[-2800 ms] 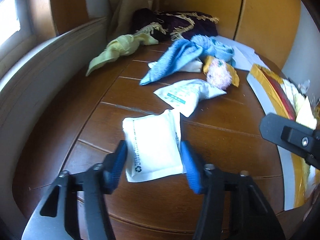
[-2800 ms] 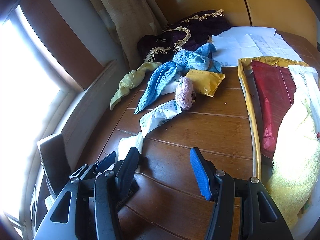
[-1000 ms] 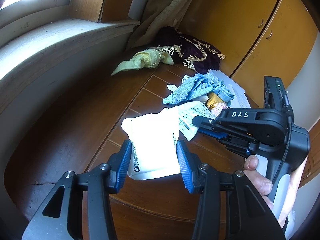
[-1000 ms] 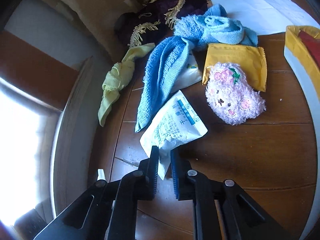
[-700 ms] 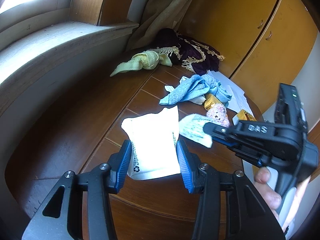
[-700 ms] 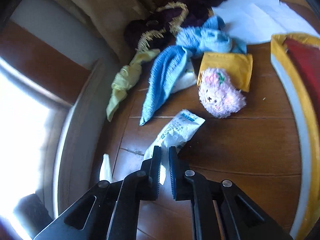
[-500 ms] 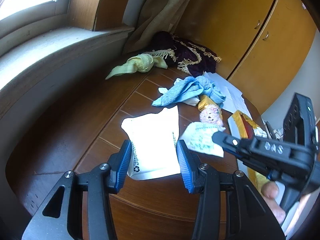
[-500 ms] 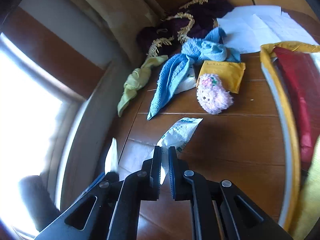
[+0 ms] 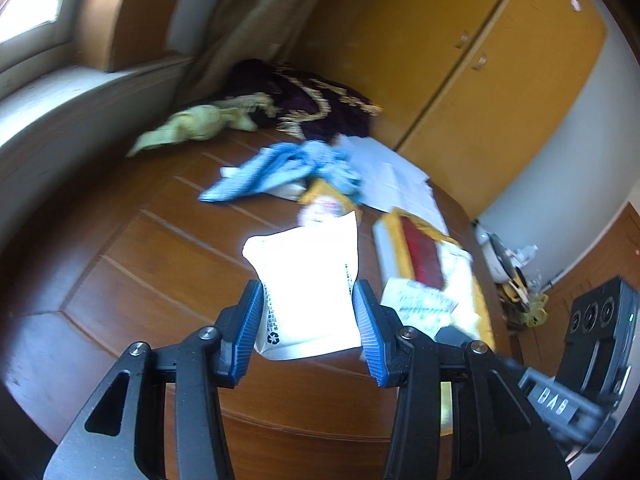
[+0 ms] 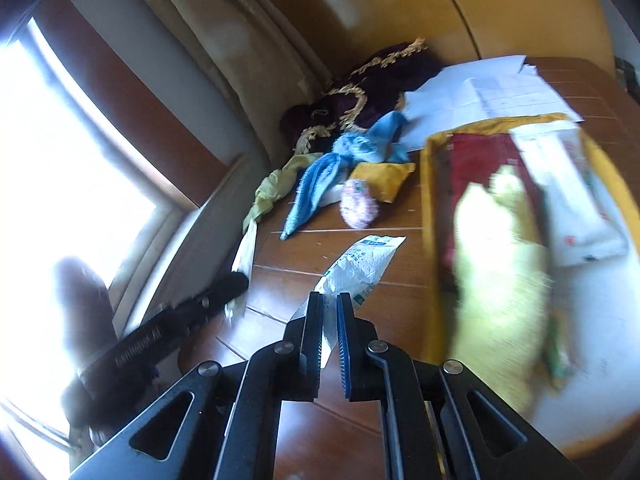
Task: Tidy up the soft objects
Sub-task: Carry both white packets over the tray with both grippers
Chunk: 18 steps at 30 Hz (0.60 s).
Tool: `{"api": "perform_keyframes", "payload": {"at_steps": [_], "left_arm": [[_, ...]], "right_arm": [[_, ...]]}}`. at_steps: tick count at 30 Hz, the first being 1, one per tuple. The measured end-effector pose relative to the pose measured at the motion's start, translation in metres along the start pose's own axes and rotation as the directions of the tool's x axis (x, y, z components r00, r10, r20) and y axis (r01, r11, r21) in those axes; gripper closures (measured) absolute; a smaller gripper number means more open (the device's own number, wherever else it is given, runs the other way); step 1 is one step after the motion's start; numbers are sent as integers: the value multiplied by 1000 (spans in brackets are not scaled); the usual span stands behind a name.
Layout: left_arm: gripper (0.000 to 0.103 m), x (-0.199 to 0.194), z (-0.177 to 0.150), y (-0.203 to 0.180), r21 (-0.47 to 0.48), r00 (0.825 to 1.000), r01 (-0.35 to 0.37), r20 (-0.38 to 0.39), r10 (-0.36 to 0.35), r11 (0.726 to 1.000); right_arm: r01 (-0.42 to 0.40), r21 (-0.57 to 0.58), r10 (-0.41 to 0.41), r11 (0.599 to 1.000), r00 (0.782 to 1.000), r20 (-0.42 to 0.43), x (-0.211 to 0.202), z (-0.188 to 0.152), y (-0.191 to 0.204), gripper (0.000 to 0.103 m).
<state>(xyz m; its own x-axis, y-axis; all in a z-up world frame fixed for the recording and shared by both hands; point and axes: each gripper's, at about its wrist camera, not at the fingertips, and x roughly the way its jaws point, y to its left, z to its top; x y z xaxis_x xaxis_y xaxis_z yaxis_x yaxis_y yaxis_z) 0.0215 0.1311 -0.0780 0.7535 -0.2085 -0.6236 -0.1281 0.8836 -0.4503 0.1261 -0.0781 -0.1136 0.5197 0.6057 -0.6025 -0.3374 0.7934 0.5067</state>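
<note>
- The left gripper has its two blue fingers pressed on the sides of a white pouch and holds it up above the wooden table.
- The white pouch is flat, bright and a bit puffy. It has a small recycling mark near its bottom left corner and a thin line of black print down each side, too small to read.
- The right gripper has its fingers almost closed, pinching the near corner of a printed packet. The packet is white and crinkled, with green and blue print that is too blurred to read.
- In the left wrist view, the body of the right gripper at the far right edge shows white letters that look like "DAS".
- Just to the right sits a tray with a yellow rim. In it lie a fluffy yellow towel, a red cloth and a white bag.
- Farther off on the table lie a pink plush toy, touching a yellow pouch, and a blue towel beside them.
- To the left of the blue towel is a pale green cloth.
- Farthest away are a dark purple cloth with gold fringe and white papers, by the curtain.
</note>
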Motion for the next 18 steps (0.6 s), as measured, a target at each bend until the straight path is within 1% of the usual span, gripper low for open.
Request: {"api": "perform_keyframes", "payload": {"at_steps": [3,5,7,11,14,18], "left_arm": [[59,4,-5,-26,33,999,46,-16,-46,998],[59,6,-8,-43,60,997,71,-26,-70,996],[59,9,-12,-60,84,995,92,-36,-89,992],[59,20,-17,-90,113,990,134,-65,-127,985],[59,21,-18,-107,122,983,175,-73,-167,977],[59,19,-19,-127,159,977,207,-74,-198,965]], "right_arm": [[14,-14,-13,1000,999,31,-23,-10,-15,96],[44,-25,-43,999,997,57,-39,-14,-26,96],[97,-40,-93,995,992,83,-51,-16,-36,96],[121,-37,-117,992,989,90,-63,-17,-56,95],[90,-38,-86,995,992,88,-73,-19,-66,95],[26,-27,-22,999,993,116,-96,-19,-75,95]]}}
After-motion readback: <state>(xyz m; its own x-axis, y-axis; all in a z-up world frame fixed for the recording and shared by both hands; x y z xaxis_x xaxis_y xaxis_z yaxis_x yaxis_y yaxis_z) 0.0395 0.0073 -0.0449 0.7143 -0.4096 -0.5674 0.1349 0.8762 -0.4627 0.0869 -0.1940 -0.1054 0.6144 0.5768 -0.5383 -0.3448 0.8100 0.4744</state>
